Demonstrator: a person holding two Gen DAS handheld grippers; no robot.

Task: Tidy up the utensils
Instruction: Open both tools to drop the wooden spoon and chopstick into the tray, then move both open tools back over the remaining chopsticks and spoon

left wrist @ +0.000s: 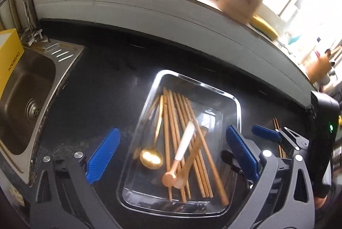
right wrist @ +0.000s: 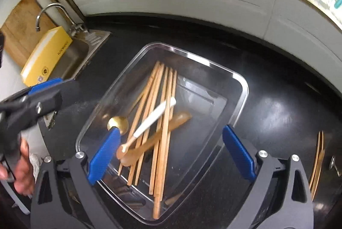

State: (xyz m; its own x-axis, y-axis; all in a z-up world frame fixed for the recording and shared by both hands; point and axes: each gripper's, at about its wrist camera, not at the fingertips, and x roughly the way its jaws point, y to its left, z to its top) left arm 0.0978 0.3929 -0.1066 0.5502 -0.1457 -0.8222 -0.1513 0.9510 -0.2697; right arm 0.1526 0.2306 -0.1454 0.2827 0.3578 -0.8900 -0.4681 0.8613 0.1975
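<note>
lying in the clear tray (right wrist: 239, 79), utensils (right wrist: 162, 113) sit between the spread, empty right gripper (right wrist: 171, 152).

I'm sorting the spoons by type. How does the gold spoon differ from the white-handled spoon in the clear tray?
The gold spoon is metallic gold all over; the white-handled spoon has a white handle and a pinkish-tan bowl. The gold spoon lies low near the tray's left wall beside the chopsticks; the white-handled spoon rests on top, slanting across them. Both lie in the clear tray, bowls toward the camera.
</note>
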